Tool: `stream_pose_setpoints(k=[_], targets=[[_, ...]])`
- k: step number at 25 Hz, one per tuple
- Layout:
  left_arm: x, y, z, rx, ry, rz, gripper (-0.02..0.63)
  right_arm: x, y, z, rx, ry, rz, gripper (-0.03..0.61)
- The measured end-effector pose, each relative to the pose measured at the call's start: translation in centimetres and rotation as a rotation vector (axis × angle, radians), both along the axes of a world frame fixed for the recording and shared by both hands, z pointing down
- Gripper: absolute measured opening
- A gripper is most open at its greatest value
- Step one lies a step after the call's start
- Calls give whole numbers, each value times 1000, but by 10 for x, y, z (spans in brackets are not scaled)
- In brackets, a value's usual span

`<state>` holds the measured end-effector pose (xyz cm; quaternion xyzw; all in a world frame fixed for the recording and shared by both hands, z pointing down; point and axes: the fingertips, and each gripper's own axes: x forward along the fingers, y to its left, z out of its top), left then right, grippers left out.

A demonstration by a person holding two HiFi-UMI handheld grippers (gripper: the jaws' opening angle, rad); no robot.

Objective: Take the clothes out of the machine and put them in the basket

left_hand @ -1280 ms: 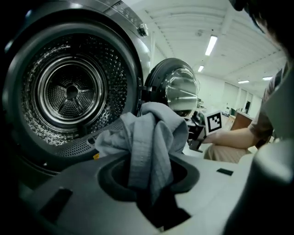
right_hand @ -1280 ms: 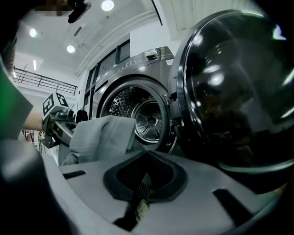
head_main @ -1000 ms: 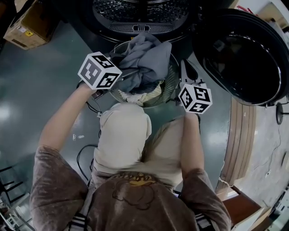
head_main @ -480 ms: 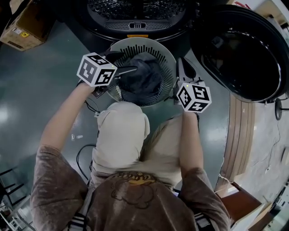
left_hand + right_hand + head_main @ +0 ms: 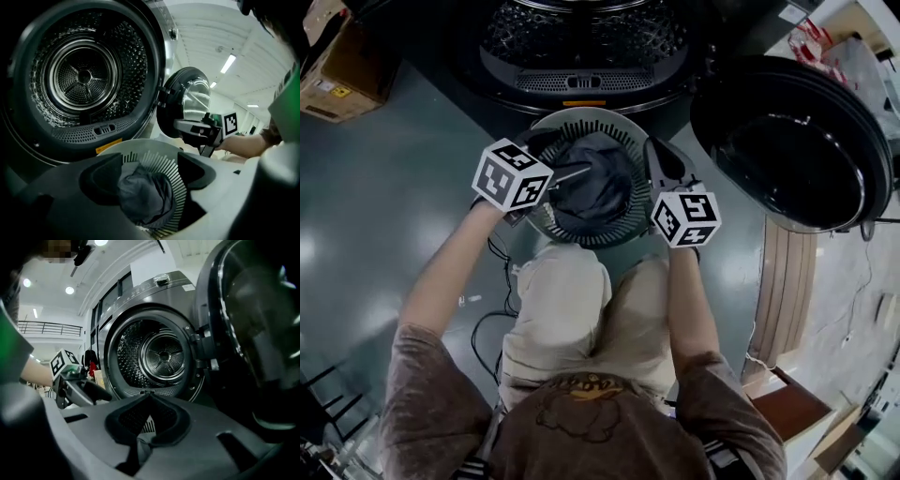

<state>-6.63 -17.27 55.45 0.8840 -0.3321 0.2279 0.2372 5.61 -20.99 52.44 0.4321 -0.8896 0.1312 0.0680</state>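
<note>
Dark grey clothes (image 5: 595, 183) lay bunched inside the round white slatted basket (image 5: 609, 118), which stood on the floor right in front of the open machine (image 5: 581, 42), with its door (image 5: 787, 141) swung wide to the right. The left hand-held gripper (image 5: 147, 171) hung over the basket's left rim, jaws spread and just opening further, with the clothes below the gap and the pads not pressing them. The right hand-held gripper (image 5: 146, 401) was at the basket's right rim with its jaw tips pressed together, pointing toward the drum.
</note>
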Motion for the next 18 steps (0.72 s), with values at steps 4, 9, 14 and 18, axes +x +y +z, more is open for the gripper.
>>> stream_pose_setpoints(k=[4,9,14,18], targets=[[-2,-4,-43,-16,17,-25,373,-17,8,-30,-65,38,-61,-2],[-10,2,-128,-34,-8,-32,373,-28,17,-119,-131,44,-79,-2],[-9,15,-232,-72,17,-48,373,-25,25,-224,-196,13,-64,-2],[-2,23,-310,-76,17,-17,373,-21,32,-299,-225,10,-53,-2]])
